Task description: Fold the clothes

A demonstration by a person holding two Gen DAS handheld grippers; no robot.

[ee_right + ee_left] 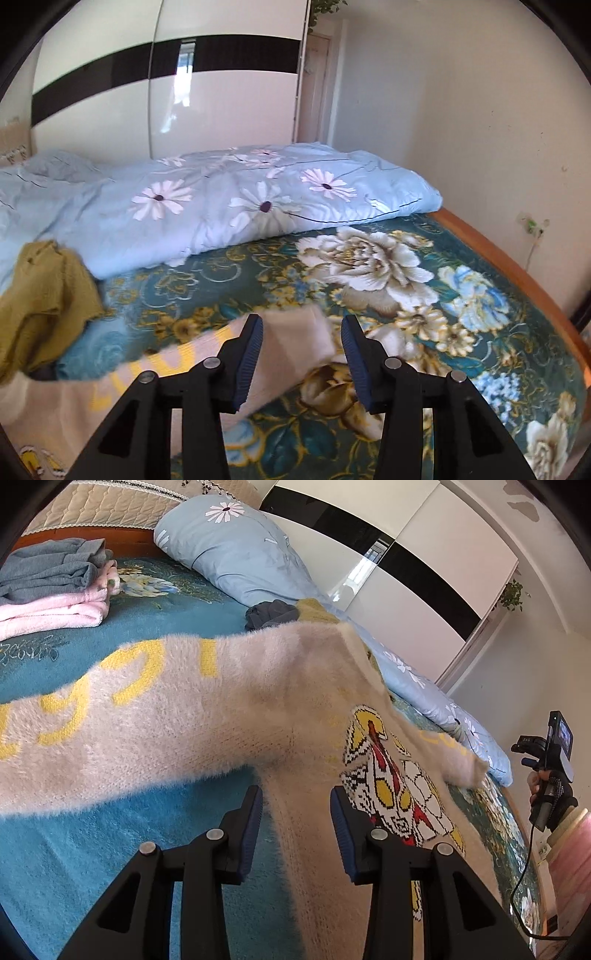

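At the far left of the bed, a stack (55,590) of grey and pink clothes lay folded on the blanket (74,849). Nearer, the cream sweater (221,709) lay spread face up, one sleeve (92,716) with yellow letters stretched out to the left, the body with its knitted figure running back under the left gripper (296,827). That gripper stood with jaws apart, straddling the sweater's body just below the armpit and holding nothing. The other sleeve end (295,343) lay on the blanket between the parted jaws of the right gripper (302,354), which also gripped nothing. By my judgement the sweater was mid-fold, at the sleeve stage; the next move would call for closing on a sleeve end and carrying it across the chest without dragging the fuzzy knit out of line. An olive garment (44,295) and a dark one (271,614) lay loose further back. A flowered light-blue quilt (221,206) ran along the far side, then a white wardrobe (221,92) with a black band, and a plain wall (461,129) at the right.
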